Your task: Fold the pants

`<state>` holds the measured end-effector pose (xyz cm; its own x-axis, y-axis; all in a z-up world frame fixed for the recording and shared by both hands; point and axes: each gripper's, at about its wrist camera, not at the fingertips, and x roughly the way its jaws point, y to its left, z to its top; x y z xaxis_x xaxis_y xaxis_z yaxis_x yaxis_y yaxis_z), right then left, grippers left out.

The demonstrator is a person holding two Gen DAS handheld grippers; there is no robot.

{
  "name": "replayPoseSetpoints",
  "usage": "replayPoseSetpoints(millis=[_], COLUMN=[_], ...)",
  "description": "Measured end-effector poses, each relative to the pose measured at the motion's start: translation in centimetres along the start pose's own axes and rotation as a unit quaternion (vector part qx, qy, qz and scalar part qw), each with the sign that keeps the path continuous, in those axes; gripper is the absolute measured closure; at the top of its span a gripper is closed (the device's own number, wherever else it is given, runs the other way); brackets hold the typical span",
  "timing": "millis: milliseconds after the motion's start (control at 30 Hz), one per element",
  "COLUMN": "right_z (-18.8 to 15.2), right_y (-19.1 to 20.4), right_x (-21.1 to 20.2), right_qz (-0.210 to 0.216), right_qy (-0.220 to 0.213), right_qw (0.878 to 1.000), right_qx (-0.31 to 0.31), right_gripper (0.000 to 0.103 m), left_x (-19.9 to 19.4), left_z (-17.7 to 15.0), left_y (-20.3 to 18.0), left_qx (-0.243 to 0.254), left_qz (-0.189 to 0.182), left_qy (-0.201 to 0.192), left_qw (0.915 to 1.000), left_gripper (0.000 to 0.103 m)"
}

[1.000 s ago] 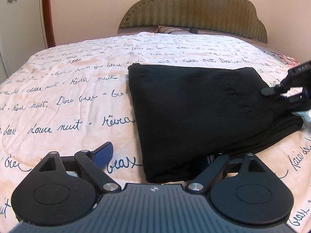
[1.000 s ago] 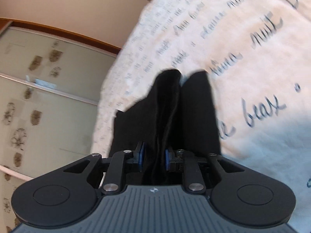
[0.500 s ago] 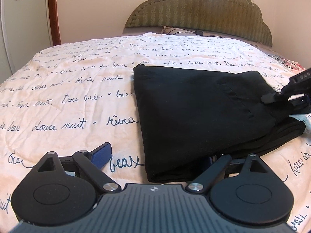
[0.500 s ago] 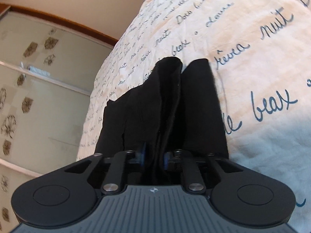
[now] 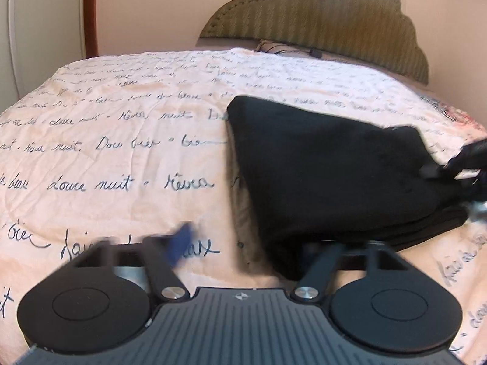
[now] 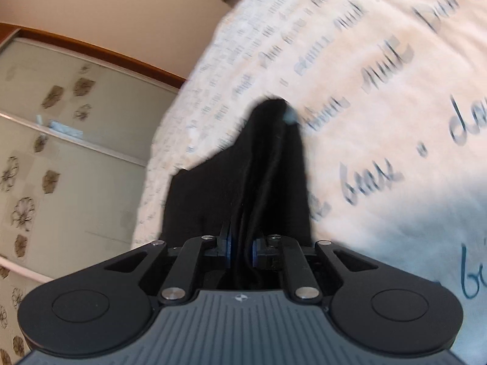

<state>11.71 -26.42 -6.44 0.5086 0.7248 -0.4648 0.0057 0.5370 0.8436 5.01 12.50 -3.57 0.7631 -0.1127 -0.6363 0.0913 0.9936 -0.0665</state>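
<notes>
Left tongs (image 5: 243,243) closing around pants (image 5: 328,176) corner since before, right tongs (image 6: 242,251) clamped on pants

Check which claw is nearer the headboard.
Left. The left claw faces the headboard across the bed; the right claw, gripping the black pants, sits off to the side.

The pants (image 5: 328,176) lie on the bedspread (image 5: 127,158) ahead and right of the left gripper (image 5: 243,243), their near corner between its closing jaws, their right end pinched in the right gripper (image 6: 242,251), headboard (image 5: 319,21) beyond.
</notes>
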Motion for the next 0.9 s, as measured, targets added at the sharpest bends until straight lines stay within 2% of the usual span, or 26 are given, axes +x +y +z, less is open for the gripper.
replayPoseSetpoints(millis=[33,100,167,267,333,367,500,567,633,667,700,733,800,867,900], right_z=[0.0,-0.1,0.0,0.1,0.1,0.1,-0.1,-0.3,-0.5,-0.6,-0.6,-0.7,-0.5,0.2,0.6], right_y=[-0.4,-0.7,-0.9,-0.8,-0.8,-1.0,-1.4,-1.2,-0.8,-0.6,-0.5,-0.4,0.3,1.7,2.4], right_x=[0.0,0.0,0.1,0.1,0.2,0.2,0.2,-0.2,-1.3,-2.2,-3.4,-4.6,-6.7,-7.1,-6.6], right_qz=[0.009,0.018,0.019,0.014,0.011,0.011,0.017,0.017,0.005,-0.001,0.001,0.007,0.019,0.048,0.067], right_qy=[-0.004,-0.008,-0.007,-0.004,-0.003,-0.003,-0.006,-0.010,-0.013,-0.023,-0.041,-0.066,-0.116,-0.141,-0.144], right_qw=[1.000,1.000,1.000,1.000,1.000,1.000,1.000,1.000,0.999,0.999,0.999,0.997,0.993,0.989,0.987], right_qx=[0.010,0.018,0.020,0.017,0.013,0.016,0.022,0.023,0.030,0.032,0.031,0.033,0.032,0.024,0.022], right_gripper=[0.093,0.093,0.093,0.093,0.093,0.094,0.094,0.091,0.086,0.083,0.075,0.067,0.063,0.060,0.050], left_x=[-0.4,-0.8,-0.5,-0.7,-0.1,0.1,-0.2,-1.0,-2.9,-4.0,-5.2,-6.4,-8.1,-8.2,-7.8], left_z=[0.2,0.3,0.1,-0.4,-1.0,-1.3,-1.6,-1.5,-1.5,-1.4,-1.4,-1.3,-0.4,1.6,2.5], left_y=[0.0,-0.7,-1.2,-0.8,-0.1,0.5,-0.1,0.3,0.6,0.7,1.0,1.2,1.3,0.6,0.2], left_qx=[-0.003,0.017,0.034,0.027,-0.007,-0.025,-0.005,-0.003,0.010,0.020,0.031,0.039,0.045,0.041,0.039], left_qz=[-0.011,-0.015,-0.001,0.001,-0.010,-0.016,-0.006,-0.015,-0.011,-0.008,-0.010,-0.017,-0.022,-0.041,-0.049], left_qy=[-0.004,-0.006,0.003,0.005,0.016,0.008,-0.009,-0.016,-0.032,-0.046,-0.063,-0.081,-0.125,-0.156,-0.167], left_qw=[0.9999,0.9997,0.9994,0.9996,0.9998,0.9995,0.9999,0.9997,0.9994,0.9987,0.9975,0.9958,0.9909,0.9860,0.9839], left_gripper=[0.074,0.081,0.082,0.081,0.081,0.080,0.079,0.073,0.052,0.048,0.043,0.042,0.041,0.033,0.030])
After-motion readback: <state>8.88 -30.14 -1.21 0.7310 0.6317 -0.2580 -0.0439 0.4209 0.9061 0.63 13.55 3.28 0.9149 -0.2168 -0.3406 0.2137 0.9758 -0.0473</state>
